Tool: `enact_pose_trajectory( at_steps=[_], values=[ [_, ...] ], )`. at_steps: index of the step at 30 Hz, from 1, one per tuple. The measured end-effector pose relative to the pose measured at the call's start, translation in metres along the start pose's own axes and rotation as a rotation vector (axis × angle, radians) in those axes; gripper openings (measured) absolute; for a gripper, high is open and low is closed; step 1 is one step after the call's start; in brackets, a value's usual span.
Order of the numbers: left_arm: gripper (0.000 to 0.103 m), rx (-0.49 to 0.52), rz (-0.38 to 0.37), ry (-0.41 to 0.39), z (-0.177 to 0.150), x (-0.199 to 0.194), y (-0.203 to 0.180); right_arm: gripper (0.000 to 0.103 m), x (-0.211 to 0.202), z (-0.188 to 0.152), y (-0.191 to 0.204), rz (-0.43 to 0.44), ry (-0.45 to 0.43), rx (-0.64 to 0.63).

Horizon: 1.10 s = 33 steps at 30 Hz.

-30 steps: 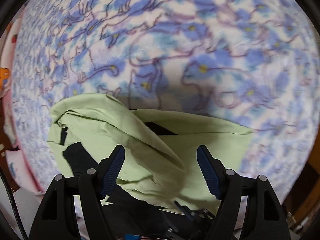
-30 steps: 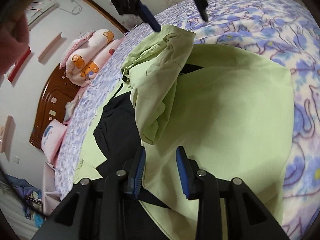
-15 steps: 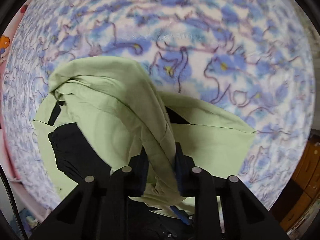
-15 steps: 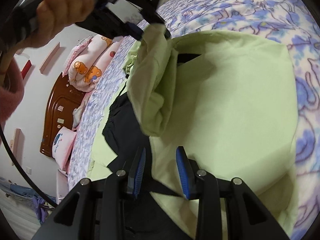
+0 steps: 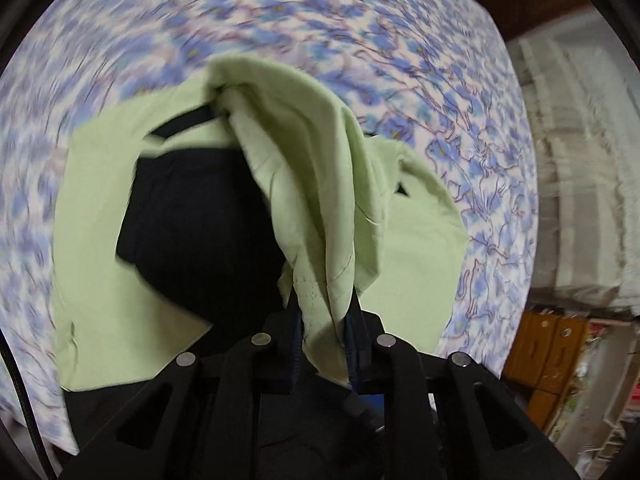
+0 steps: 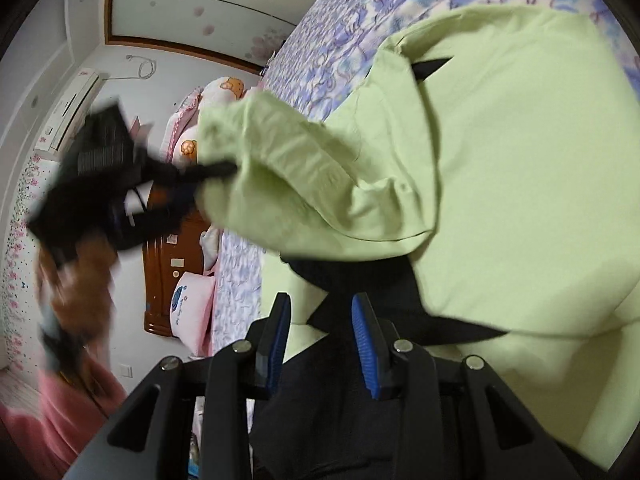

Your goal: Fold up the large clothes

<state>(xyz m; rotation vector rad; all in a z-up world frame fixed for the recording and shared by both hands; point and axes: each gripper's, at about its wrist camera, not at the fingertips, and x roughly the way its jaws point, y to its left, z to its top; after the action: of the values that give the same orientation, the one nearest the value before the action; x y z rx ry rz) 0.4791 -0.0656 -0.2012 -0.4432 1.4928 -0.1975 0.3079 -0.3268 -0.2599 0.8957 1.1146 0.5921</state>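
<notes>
A light green garment [image 5: 416, 248] with black panels [image 5: 200, 220] lies on the blue floral bedspread [image 5: 440, 92]. My left gripper [image 5: 323, 312] is shut on a bunched green sleeve [image 5: 316, 184] and holds it lifted above the garment. In the right wrist view the same sleeve [image 6: 304, 184] hangs from the left gripper [image 6: 216, 172], which is blurred. My right gripper [image 6: 320, 324] has its blue pads apart, over a black part [image 6: 360, 284] of the garment, with the green body [image 6: 520, 160] to the right.
Pink pillows [image 6: 192, 308] and a brown wooden headboard [image 6: 164, 264] stand at the bed's head. A wall air conditioner [image 6: 68, 112] is above. Curtains [image 5: 580, 180] and wooden furniture [image 5: 544, 344] lie past the bed's edge.
My left gripper closed on the green sleeve and lifted it, pulling it across the garment. My right gripper stayed open over the black part.
</notes>
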Motion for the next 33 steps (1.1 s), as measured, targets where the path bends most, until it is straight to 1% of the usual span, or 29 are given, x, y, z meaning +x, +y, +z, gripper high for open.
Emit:
enact_pose_trajectory(
  at_steps=[1, 2, 3, 5, 7, 9, 11, 13, 14, 16, 18, 19, 20, 22, 24, 26, 27, 28, 29, 31, 32, 33],
  values=[
    [0.016, -0.020, -0.026, -0.007, -0.008, 0.002, 0.015, 0.040, 0.005, -0.002, 0.002, -0.003, 0.010, 0.014],
    [0.016, -0.040, -0.055, -0.011, -0.017, 0.004, 0.030, 0.049, 0.009, -0.004, 0.004, -0.009, 0.018, 0.026],
    [0.016, -0.069, -0.095, -0.010, -0.029, 0.009, 0.050, 0.052, 0.014, -0.006, 0.005, -0.020, 0.025, 0.044],
    [0.016, -0.108, -0.153, -0.006, -0.047, 0.018, 0.078, 0.053, 0.026, -0.011, 0.005, -0.027, 0.037, 0.100],
    [0.016, -0.111, -0.208, -0.009, -0.060, 0.025, 0.096, 0.053, 0.038, -0.015, 0.003, -0.025, 0.056, 0.164],
    [0.015, -0.101, -0.267, -0.016, -0.073, 0.032, 0.110, 0.053, 0.051, -0.019, -0.003, 0.017, 0.066, 0.250],
    [0.015, -0.114, -0.339, -0.034, -0.085, 0.036, 0.124, 0.053, 0.057, -0.022, -0.011, 0.046, 0.026, 0.356],
    [0.015, -0.143, -0.408, -0.041, -0.093, 0.042, 0.139, 0.054, 0.061, -0.024, -0.016, 0.039, 0.000, 0.421],
    [0.010, -0.168, -0.418, -0.028, -0.096, 0.048, 0.147, 0.054, 0.063, -0.024, -0.018, 0.028, -0.014, 0.448],
    [0.009, -0.210, -0.415, -0.020, -0.101, 0.058, 0.160, 0.052, 0.067, -0.024, -0.021, 0.011, -0.046, 0.483],
    [0.009, -0.238, -0.441, -0.013, -0.105, 0.066, 0.171, 0.041, 0.068, -0.022, -0.022, -0.003, -0.089, 0.497],
    [0.009, -0.249, -0.451, -0.013, -0.107, 0.069, 0.177, 0.018, 0.068, -0.018, -0.020, -0.027, -0.107, 0.482],
    [0.009, -0.253, -0.450, -0.016, -0.108, 0.070, 0.181, 0.001, 0.067, -0.016, -0.017, -0.055, -0.119, 0.460],
    [0.009, -0.265, -0.446, -0.016, -0.109, 0.075, 0.187, 0.000, 0.063, -0.008, -0.007, -0.158, -0.162, 0.377],
    [0.009, -0.269, -0.448, -0.016, -0.108, 0.080, 0.185, 0.000, 0.054, -0.003, -0.002, -0.197, -0.199, 0.318],
    [0.009, -0.255, -0.419, -0.028, -0.104, 0.079, 0.183, 0.000, 0.045, 0.000, 0.001, -0.231, -0.224, 0.300],
    [0.009, -0.246, -0.400, -0.037, -0.103, 0.076, 0.182, 0.000, 0.044, 0.003, 0.002, -0.275, -0.218, 0.282],
    [0.009, -0.229, -0.358, -0.057, -0.101, 0.072, 0.180, 0.000, 0.044, 0.007, 0.003, -0.338, -0.206, 0.261],
    [0.009, -0.217, -0.334, -0.069, -0.099, 0.069, 0.178, 0.001, 0.046, 0.011, 0.003, -0.394, -0.190, 0.246],
    [0.009, -0.200, -0.315, -0.077, -0.095, 0.064, 0.179, 0.004, 0.049, 0.015, -0.002, -0.447, -0.150, 0.246],
    [0.012, -0.199, -0.314, -0.081, -0.093, 0.062, 0.179, 0.004, 0.052, 0.017, -0.007, -0.463, -0.118, 0.262],
    [0.015, -0.202, -0.312, -0.083, -0.089, 0.059, 0.182, 0.004, 0.053, 0.016, -0.011, -0.461, -0.105, 0.272]
  ],
)
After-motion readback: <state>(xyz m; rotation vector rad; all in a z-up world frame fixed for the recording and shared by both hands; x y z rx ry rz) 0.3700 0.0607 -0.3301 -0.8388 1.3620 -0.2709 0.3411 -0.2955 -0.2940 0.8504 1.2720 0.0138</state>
